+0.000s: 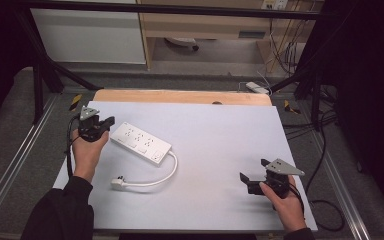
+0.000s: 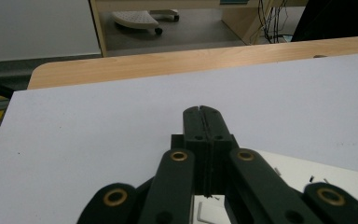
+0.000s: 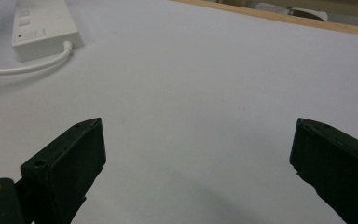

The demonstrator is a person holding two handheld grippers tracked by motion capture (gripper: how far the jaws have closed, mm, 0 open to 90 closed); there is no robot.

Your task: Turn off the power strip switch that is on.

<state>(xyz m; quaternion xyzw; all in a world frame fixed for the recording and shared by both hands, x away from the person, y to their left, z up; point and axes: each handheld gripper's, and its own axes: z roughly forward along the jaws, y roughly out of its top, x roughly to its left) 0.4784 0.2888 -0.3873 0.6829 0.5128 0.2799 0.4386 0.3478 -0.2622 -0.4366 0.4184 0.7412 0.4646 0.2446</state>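
Wooden shelving (image 1: 230,25) behind grey carpeted floor (image 1: 10,125).

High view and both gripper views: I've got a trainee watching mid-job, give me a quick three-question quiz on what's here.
1. True or false: the left gripper has its jaws wide apart.
2. Which gripper is nearer the power strip? A) left B) right
3. Fill in: the power strip's white cable curves round to a ____ lying on the white sheet.

Key
1. False: in the left gripper view the jaws are pressed together, with nothing between them.
2. A
3. plug
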